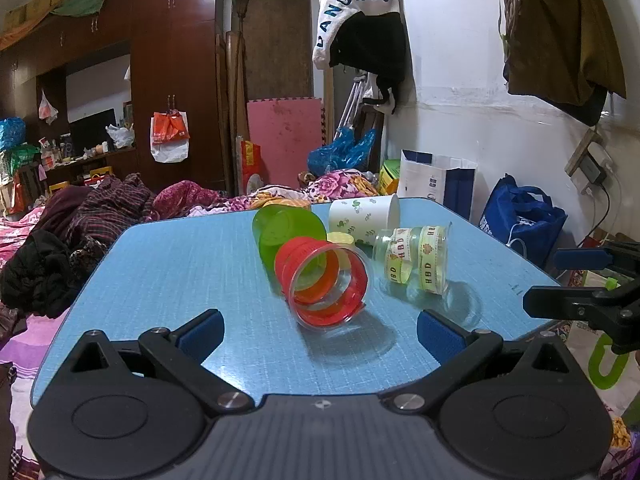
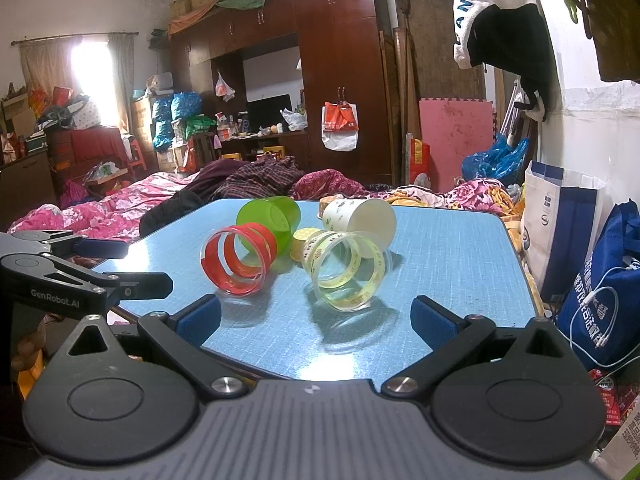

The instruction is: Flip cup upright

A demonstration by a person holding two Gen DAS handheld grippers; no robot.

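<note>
Left gripper point(image 1: 320, 330) and right gripper point(image 2: 316, 318) hovering at near edge of blue table point(image 1: 168, 264), jaws of both spread wide, holding nothing. Red-banded clear cup point(image 1: 326, 282) lying on side mid-table, mouth facing left gripper, touching green cup point(image 1: 286, 232); yellow-banded cup point(image 2: 346, 270) lying just beside. Judged light, thin-walled, slippery, crushable. Pinching rim wall lightly seems advisable.

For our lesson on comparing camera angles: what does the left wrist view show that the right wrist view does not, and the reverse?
Left wrist only: a wall charger at the far right.
Right wrist only: a bright curtained window.
Both: the blue table, the red-striped cup, green cup, yellow-ribbon cup and white paper cup, all tipped over; both grippers open, left gripper, right gripper.
</note>
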